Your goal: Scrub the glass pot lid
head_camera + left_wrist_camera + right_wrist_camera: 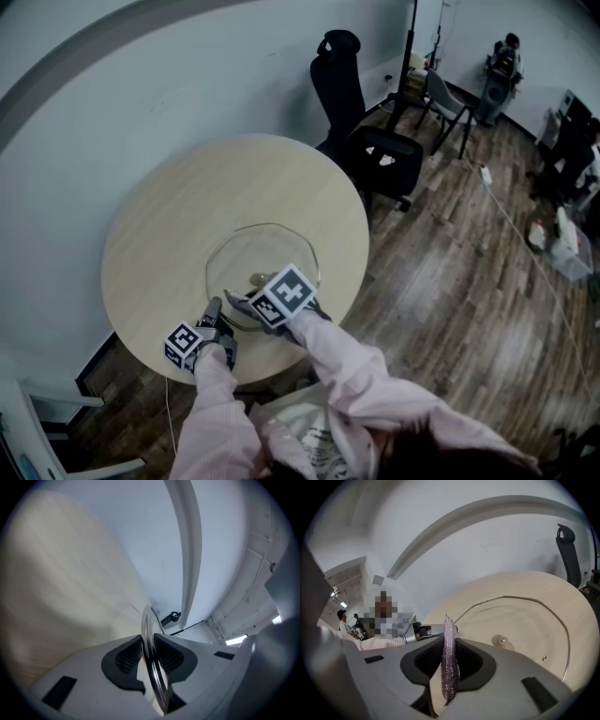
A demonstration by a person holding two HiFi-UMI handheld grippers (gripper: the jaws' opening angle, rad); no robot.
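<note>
The glass pot lid (267, 255), clear with a thin metal rim, lies on the round beige table (169, 216) near its front edge. My left gripper (214, 321) is shut on the lid's rim (149, 634) at the near left side; the rim runs edge-on between both pads. My right gripper (247, 302) hangs over the lid's near part, tilted down, shut on a thin purple glittery scrub pad (449, 660) that stands upright between its jaws. In the right gripper view the lid (534, 620) spreads ahead, with its centre fitting (502, 641) showing.
A black office chair (361, 122) stands just beyond the table's far right edge. A grey chair (448, 105) and people are farther back on the wooden floor. A curved white wall runs behind the table. A white frame (56, 431) sits at the lower left.
</note>
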